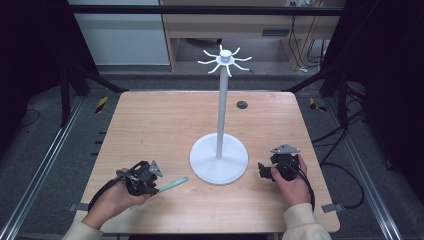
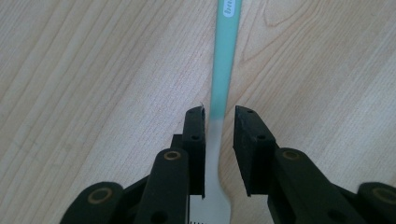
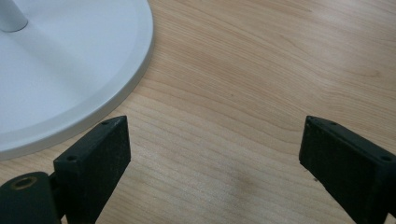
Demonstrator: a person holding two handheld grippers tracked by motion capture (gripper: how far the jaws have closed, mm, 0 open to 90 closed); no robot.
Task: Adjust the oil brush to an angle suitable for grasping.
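Observation:
A toothbrush [image 1: 172, 183] with a mint-green handle and a white neck [image 2: 222, 70] lies flat on the wooden table [image 1: 150, 120], front left. My left gripper [image 1: 150, 186] is low over it. In the left gripper view its jaws [image 2: 219, 116] straddle the white neck with a narrow gap, the left jaw nearly touching and a thin slit at the right. Bristles show at the bottom edge. My right gripper [image 1: 262, 171] rests at the front right beside the stand's base, wide open [image 3: 215, 140] over bare wood.
A white stand [image 1: 218, 159] with a round base [image 3: 56, 70], a tall pole and several curved hooks on top [image 1: 225, 59] stands at the table's middle front. A small dark grommet [image 1: 242, 104] is at the back. Metal rails flank the table.

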